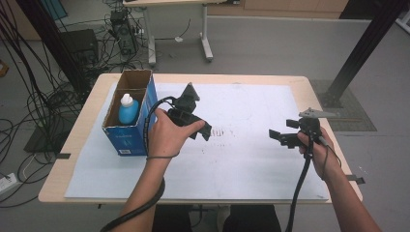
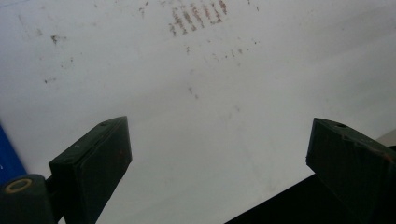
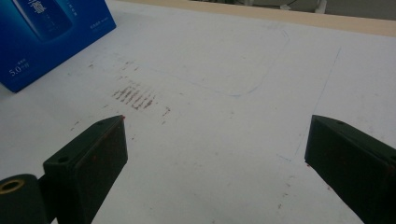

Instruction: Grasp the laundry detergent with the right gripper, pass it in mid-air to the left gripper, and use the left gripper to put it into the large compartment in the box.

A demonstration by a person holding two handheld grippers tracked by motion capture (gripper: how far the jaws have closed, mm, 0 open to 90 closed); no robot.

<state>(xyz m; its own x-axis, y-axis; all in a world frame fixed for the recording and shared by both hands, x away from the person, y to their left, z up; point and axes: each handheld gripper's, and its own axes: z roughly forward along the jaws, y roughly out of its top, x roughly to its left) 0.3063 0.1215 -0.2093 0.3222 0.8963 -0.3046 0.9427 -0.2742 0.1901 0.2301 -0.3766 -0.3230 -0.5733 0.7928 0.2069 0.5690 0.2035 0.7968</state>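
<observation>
Blue box (image 1: 129,135) stands open-topped near the far-left corner of the surface (image 1: 309,87), resting on the white sheet (image 1: 251,159) that covers most of it; every place below is told from this box. Inside the box, in its nearer compartment, a blue bottle (image 1: 128,110) with a white cap stands upright — the farther compartment looks dark and I cannot tell what it holds. Just beside the box, on its right, the left tongs (image 1: 202,129) hover over the sheet in the person's left hand (image 1: 167,133), tilted down toward the paper; in the left gripper view the left tongs (image 2: 217,154) stand wide, nothing between the jaws, with a sliver of the blue box (image 2: 9,161) at the left edge. Well apart from the box, toward the right edge of the surface, the right tongs (image 1: 278,136) are held in the right hand (image 1: 319,150), pointing back toward the box — also wide and gripping nothing, as the right gripper view shows for the right tongs (image 3: 215,149). Between the box and the right tongs lies a patch of reddish-brown smudges (image 3: 134,98) on the sheet, nearer the box, whose blue face (image 3: 51,32) sits at the upper left of that view.
</observation>
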